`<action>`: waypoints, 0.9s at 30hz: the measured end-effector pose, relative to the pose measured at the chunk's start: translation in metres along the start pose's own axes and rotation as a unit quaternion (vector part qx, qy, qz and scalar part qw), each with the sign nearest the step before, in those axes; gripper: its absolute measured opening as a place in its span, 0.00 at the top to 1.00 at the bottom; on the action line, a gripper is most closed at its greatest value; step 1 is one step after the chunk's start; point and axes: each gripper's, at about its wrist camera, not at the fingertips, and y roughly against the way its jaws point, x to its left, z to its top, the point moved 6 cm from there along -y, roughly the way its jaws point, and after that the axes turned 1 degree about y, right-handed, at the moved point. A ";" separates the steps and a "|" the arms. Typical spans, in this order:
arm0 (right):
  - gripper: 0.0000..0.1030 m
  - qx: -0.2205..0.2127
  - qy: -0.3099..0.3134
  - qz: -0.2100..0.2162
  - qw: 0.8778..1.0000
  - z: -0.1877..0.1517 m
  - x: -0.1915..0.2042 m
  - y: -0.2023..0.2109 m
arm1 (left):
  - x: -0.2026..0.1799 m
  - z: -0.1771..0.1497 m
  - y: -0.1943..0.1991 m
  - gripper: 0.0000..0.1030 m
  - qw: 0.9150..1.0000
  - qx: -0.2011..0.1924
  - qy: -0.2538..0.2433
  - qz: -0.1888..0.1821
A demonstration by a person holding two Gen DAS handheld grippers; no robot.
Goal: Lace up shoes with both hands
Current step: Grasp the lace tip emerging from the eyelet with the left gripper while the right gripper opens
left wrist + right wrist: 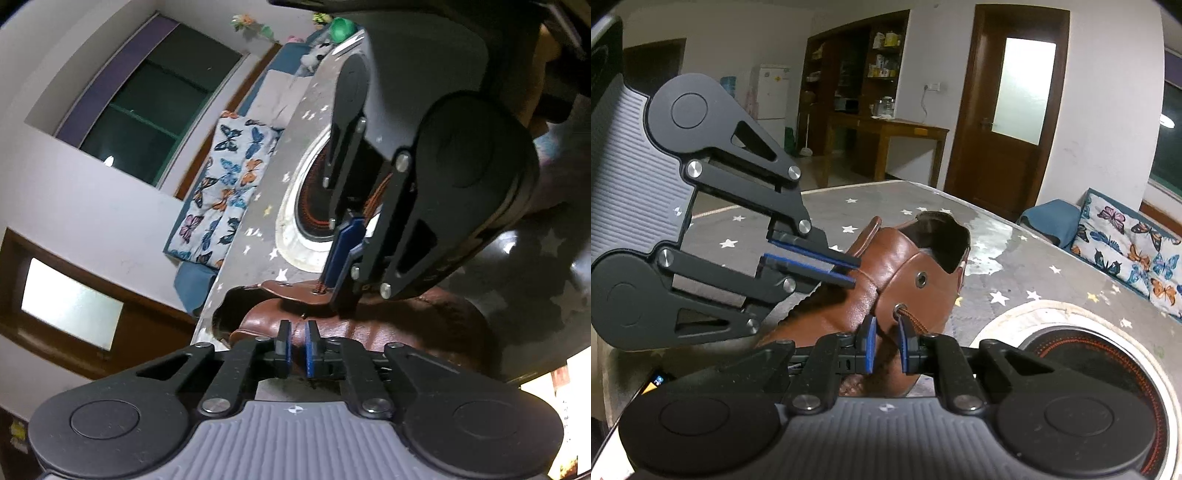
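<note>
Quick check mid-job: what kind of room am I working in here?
Most likely a lived-in home, a living or dining room. The brown shoe sits on a star-patterned table, with a butterfly-print cushion on a bench, a white fridge and stocked wooden shelves behind.

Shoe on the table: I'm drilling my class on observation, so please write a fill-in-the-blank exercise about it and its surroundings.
1. The shoe is made of ___ leather.
2. It stands on a grey cloth printed with white and yellow ___.
3. The orange lace comes out of a metal ___ close to the right tongs.
4. The cushion beyond the table is patterned with ___.

Missing words: brown; stars; eyelet; butterflies.
</note>
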 end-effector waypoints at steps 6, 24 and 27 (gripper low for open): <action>0.89 -0.005 -0.014 -0.005 1.000 -0.001 -0.003 0.002 | -0.002 0.002 -0.012 0.77 0.999 -0.010 -0.037 -0.010; 0.89 -0.012 -0.032 -0.019 0.999 -0.006 -0.011 0.007 | -0.003 0.007 -0.040 0.90 0.993 -0.032 -0.092 -0.064; 0.89 -0.014 -0.035 -0.019 0.999 -0.006 -0.011 0.008 | -0.005 0.005 -0.038 0.96 0.996 -0.034 -0.073 -0.048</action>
